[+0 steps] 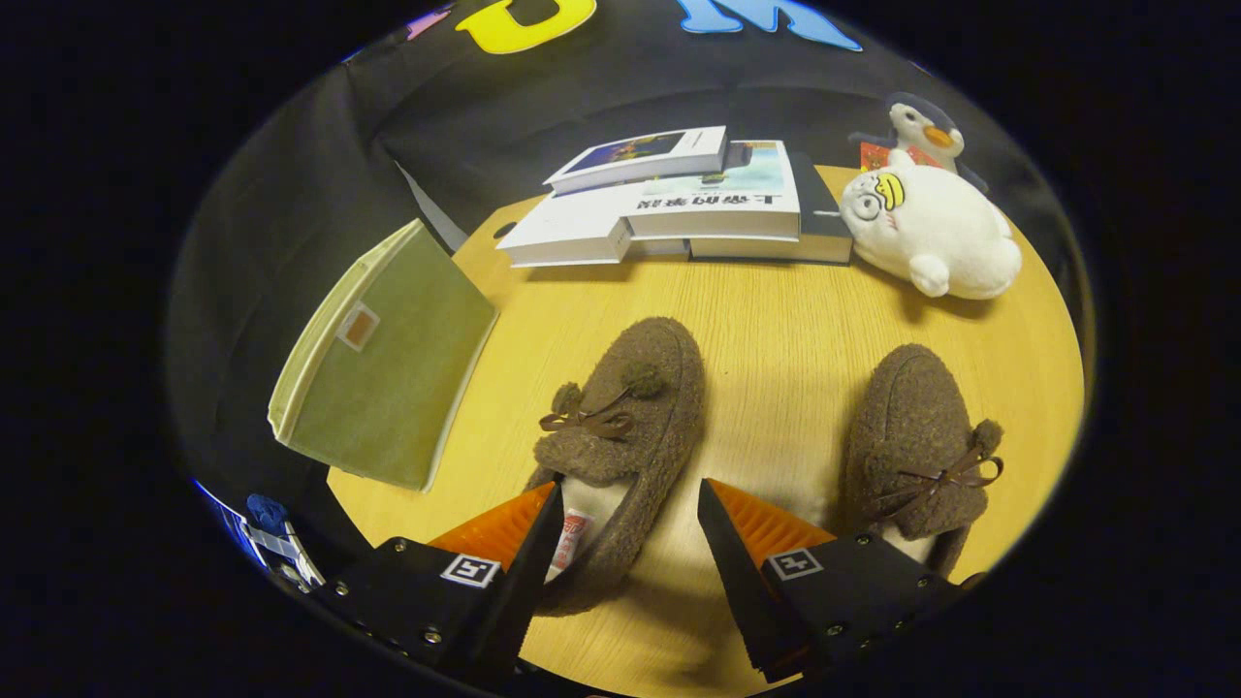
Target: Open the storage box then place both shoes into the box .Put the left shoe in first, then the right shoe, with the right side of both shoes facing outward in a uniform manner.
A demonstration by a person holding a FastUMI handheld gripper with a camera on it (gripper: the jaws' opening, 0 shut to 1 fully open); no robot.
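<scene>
Two brown fuzzy slippers with bows and pom-poms lie on the wooden table [776, 320], toes pointing away from me. The left shoe [630, 427] has its heel end between my fingers, which stand apart on either side of it. The right shoe [916, 436] lies beyond my right finger, off to the right. My gripper [628, 494] is open around the left shoe's heel, and neither finger clearly presses on it. A green fabric storage box [388, 364] with a pale rim and a small label stands to the left of the left shoe, overhanging the table's edge, its lid shut.
A stack of books [679, 204] lies across the far side of the table. A white plush toy [931, 233] and a penguin plush [921, 126] sit at the far right. Bare wood lies between the shoes and the books.
</scene>
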